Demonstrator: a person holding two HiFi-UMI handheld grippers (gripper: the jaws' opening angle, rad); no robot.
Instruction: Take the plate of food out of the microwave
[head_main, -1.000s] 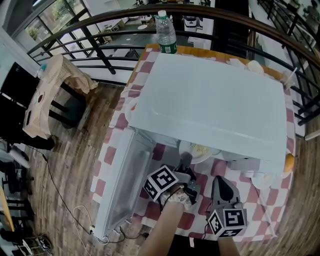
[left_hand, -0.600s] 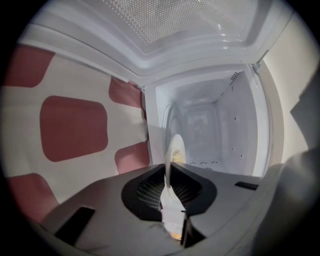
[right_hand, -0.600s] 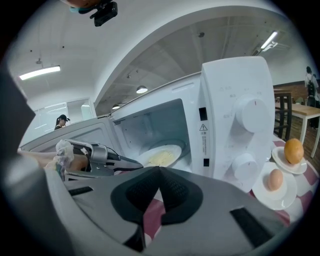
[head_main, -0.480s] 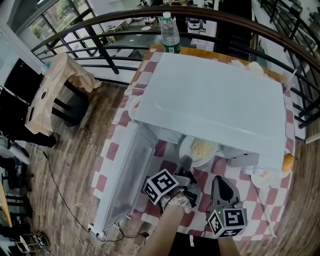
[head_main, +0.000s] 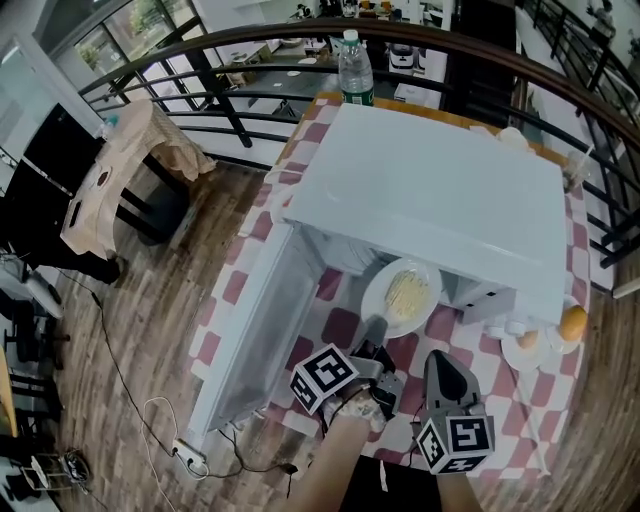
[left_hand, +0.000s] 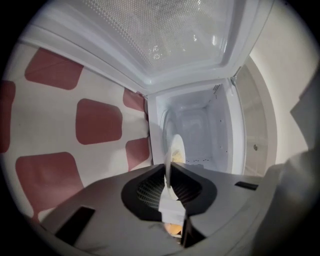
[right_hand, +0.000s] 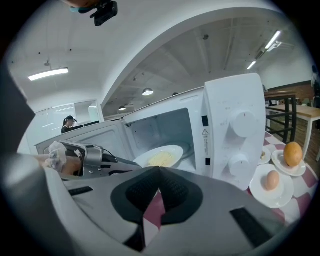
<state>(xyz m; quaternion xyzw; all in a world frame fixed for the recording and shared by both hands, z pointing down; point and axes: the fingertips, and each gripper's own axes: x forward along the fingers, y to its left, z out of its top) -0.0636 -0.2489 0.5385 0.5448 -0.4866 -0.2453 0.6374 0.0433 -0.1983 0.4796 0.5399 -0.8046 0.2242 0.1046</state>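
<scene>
At the open mouth of the boxy white microwave (head_main: 440, 200), the round, glossy plate (head_main: 371, 302) of pale stringy food (head_main: 405, 292) juts out over the red-and-white checked bench (head_main: 232, 290), its thin rim at 7 o'clock pinched in the left claw (head_main: 375, 328). The right claw (head_main: 438, 360), at 5 o'clock and apart from the plate, is clenched on nothing. The flat door (head_main: 255, 340) stands wide at 9 o'clock, leaving bare cloth toward 6 o'clock.

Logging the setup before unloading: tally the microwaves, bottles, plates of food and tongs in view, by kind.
Microwave: 1
Bottle: 1
Plate of food: 1
Tongs: 2 (left tongs, right tongs)
Total: 5
</scene>
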